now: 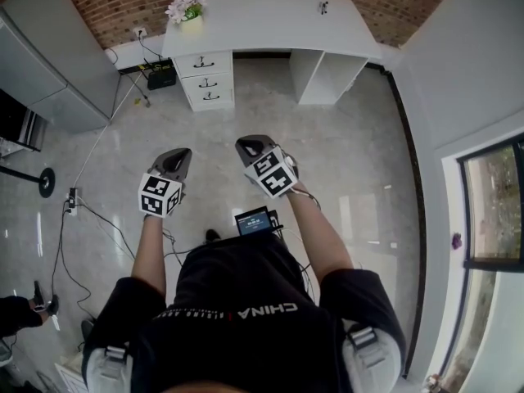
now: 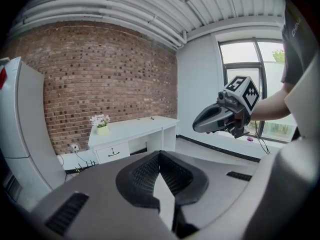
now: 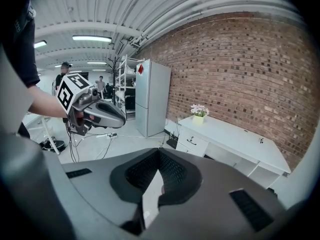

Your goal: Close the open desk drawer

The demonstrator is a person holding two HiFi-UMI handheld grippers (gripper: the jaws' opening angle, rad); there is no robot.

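Observation:
A white desk [image 1: 262, 15] stands against the brick wall at the far end, with a stack of three drawers [image 1: 206, 80] under its left side. I cannot tell from here whether any drawer stands out. A pot of flowers [image 1: 185, 10] sits on the desk's left corner. Both grippers hang in mid-air over the floor, well short of the desk. The left gripper [image 1: 178, 155] is shut and empty; its jaws meet at the tip [image 2: 160, 154]. The right gripper [image 1: 250, 146] is also shut with nothing in it [image 3: 159, 151]. The drawers [image 2: 112, 153] [image 3: 192, 141] lie ahead of both.
A grey cabinet [image 1: 49, 56] stands at the left wall. Cables [image 1: 90, 215] run across the tiled floor from a black box [image 1: 161, 76] beside the drawers. A window [image 1: 495, 203] is at the right. People [image 3: 64, 69] stand far off behind the left gripper.

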